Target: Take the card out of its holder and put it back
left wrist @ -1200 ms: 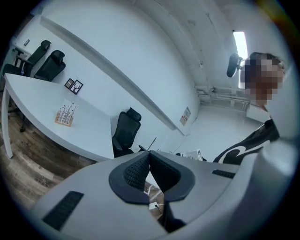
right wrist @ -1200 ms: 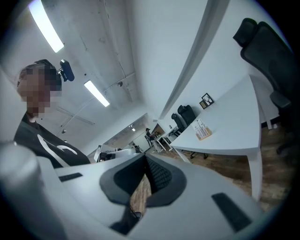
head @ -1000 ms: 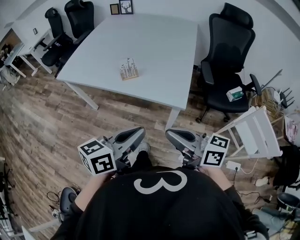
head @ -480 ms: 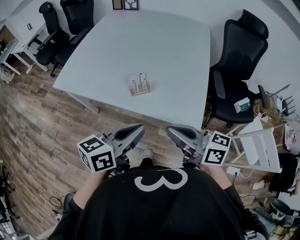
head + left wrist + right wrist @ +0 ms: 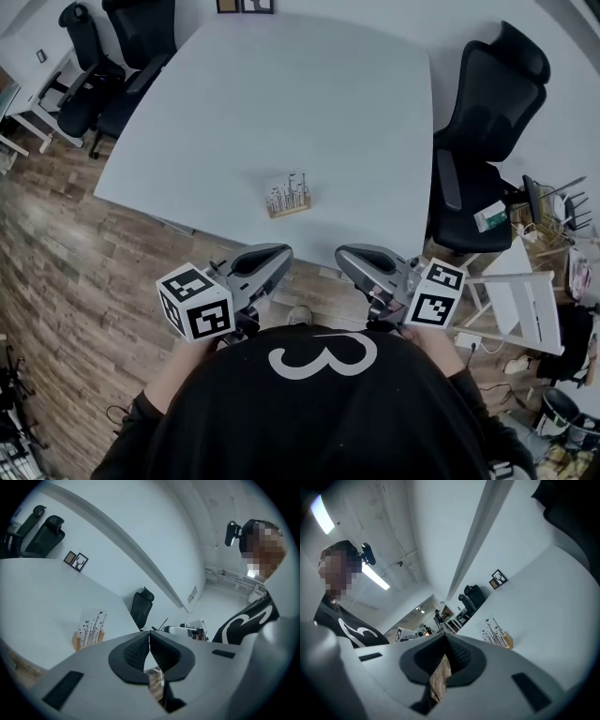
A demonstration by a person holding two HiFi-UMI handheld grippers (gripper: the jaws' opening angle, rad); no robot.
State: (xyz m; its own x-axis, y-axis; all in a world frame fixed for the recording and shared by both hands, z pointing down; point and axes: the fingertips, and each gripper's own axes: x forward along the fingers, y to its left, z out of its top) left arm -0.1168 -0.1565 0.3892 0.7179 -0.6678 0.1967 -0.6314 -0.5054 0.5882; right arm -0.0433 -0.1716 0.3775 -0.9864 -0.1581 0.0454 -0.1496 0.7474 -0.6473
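Desk (image 5: 281,94): was pale, wide, mostly bare.
Holder (image 5: 290,210): wooden, stood near the front edge, card (image 5: 286,189) upright in it.
Frames (image 5: 257,5): two, stood at the far edge.

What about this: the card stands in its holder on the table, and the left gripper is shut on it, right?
No. The card stands in its holder on the table, but the left gripper is shut on nothing: the left gripper view shows its jaws together, empty.

Head view is looking steeply down on the white table (image 5: 281,94) from beyond its near edge; both gripper views are facing low across the tabletop, sharing the card holder (image 5: 288,208), not close.
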